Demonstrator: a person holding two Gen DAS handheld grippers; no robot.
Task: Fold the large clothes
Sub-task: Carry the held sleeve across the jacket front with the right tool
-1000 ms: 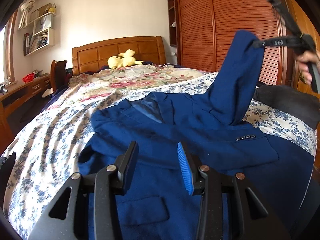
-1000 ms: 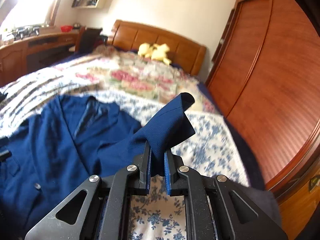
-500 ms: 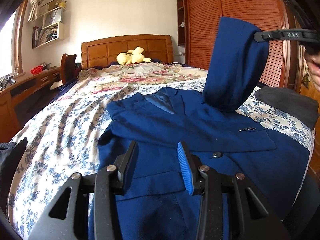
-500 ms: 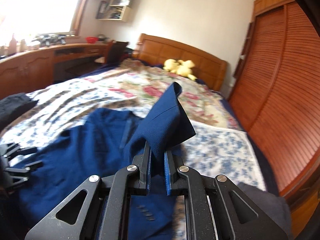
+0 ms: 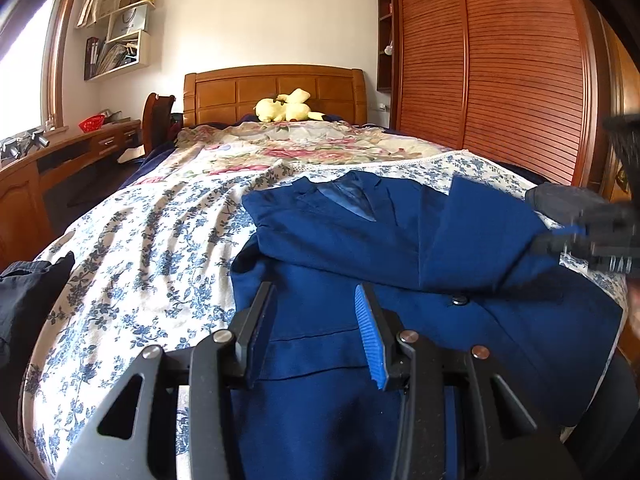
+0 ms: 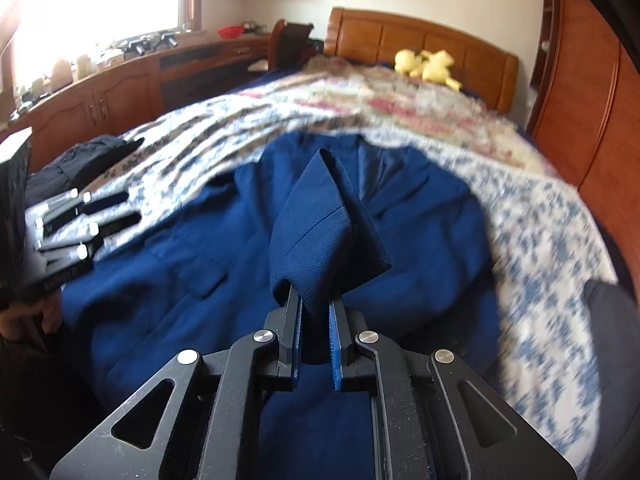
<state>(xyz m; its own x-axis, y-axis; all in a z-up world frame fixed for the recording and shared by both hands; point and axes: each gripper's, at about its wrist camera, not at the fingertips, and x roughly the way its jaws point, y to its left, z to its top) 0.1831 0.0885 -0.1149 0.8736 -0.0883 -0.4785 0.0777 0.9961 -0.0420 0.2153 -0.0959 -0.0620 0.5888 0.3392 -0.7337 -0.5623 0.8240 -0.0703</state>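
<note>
A dark blue suit jacket [image 5: 340, 240] lies front up on the flowered bedspread [image 5: 140, 248], collar toward the headboard. My left gripper [image 5: 314, 300] hovers open over the jacket's lower left front, nothing between its fingers. My right gripper [image 6: 314, 300] is shut on the cuff end of the jacket's sleeve [image 6: 320, 232], which stands up from the jaws over the jacket's chest [image 6: 420, 240]. In the left wrist view the right gripper [image 5: 592, 240] shows blurred at the right edge, the sleeve [image 5: 480, 232] folded low across the jacket. The left gripper [image 6: 68, 224] appears at the left of the right wrist view.
A black garment [image 5: 28, 292] lies at the bed's left edge and a dark grey one [image 5: 560, 200] at its right edge. A yellow plush toy [image 5: 286, 106] sits by the wooden headboard [image 5: 272, 88]. A slatted wardrobe [image 5: 500, 72] stands on the right, a desk [image 5: 72, 152] on the left.
The right gripper has swung the held sleeve down from high on the right and across the jacket's front. The left gripper has shifted sideways over the lower front, still open.
</note>
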